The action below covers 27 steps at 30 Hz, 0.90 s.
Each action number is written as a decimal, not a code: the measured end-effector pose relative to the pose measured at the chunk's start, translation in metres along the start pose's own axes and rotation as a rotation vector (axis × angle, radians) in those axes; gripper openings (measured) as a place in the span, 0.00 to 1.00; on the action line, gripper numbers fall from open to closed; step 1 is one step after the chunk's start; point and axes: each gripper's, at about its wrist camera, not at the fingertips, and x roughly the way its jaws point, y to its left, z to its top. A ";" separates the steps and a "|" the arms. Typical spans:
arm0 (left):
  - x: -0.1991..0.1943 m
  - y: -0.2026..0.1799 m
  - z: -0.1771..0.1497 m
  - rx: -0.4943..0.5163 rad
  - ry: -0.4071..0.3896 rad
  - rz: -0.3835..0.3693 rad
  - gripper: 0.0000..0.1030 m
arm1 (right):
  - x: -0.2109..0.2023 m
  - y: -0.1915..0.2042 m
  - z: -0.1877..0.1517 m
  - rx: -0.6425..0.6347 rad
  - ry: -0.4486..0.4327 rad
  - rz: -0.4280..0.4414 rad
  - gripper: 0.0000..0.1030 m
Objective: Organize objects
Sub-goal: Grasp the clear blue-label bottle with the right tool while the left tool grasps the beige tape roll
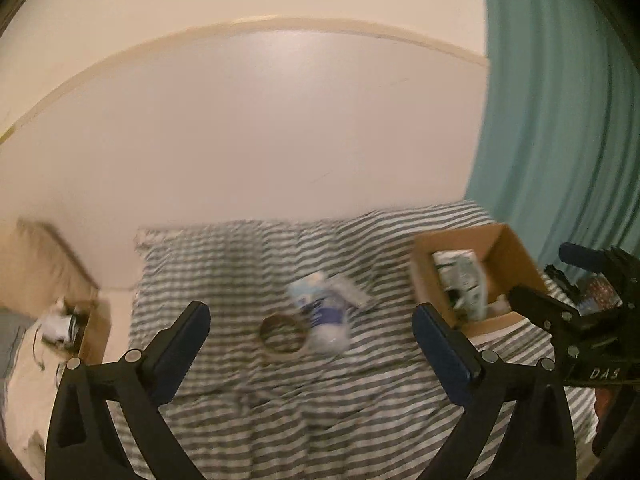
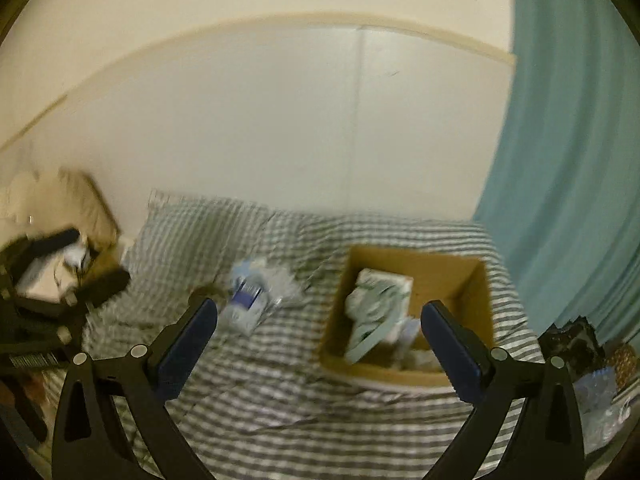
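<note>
Plainly, the striped bed (image 1: pixel 280 400) carries everything that matters, set against a pale wall with a teal curtain (image 1: pixel 560 120) hanging on the right. On the bed's right side stands an open cardboard box (image 2: pixel 452 268) with a pale packet (image 2: pixel 380 304) leaning inside it and some smaller things, too blurred to name, at its bottom. Well apart from the box, toward the middle of the bed, lies a white and blue plastic bag (image 1: pixel 324 312), and just beside it, maybe touching, a tape ring (image 1: pixel 283 335) lying flat.

Both tools hover above the covers. The left gripper (image 1: pixel 310 320) stands wide open and empty, the ring and bag showing between its fingers. The right gripper (image 2: pixel 320 320) is likewise spread wide and holds nothing, aimed near the box's near left corner.

By my reckoning the loose items are next to go into the box. To do it well, I'd bring the left gripper down over the ring's rim rather than across its full width, pinching one wall of it, and keep clear of the bag so the soft plastic isn't dragged along. The bedding is soft, so a firm press before closing would help.
</note>
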 end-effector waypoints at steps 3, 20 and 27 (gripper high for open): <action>0.013 0.023 -0.018 -0.029 0.025 0.024 1.00 | 0.016 0.024 -0.012 -0.020 0.019 -0.001 0.99; 0.118 0.078 -0.091 -0.074 0.183 0.098 1.00 | 0.148 0.090 -0.067 -0.039 0.194 -0.039 0.99; 0.156 0.093 -0.085 -0.094 0.212 0.127 1.00 | 0.196 0.087 -0.074 0.058 0.252 -0.024 0.99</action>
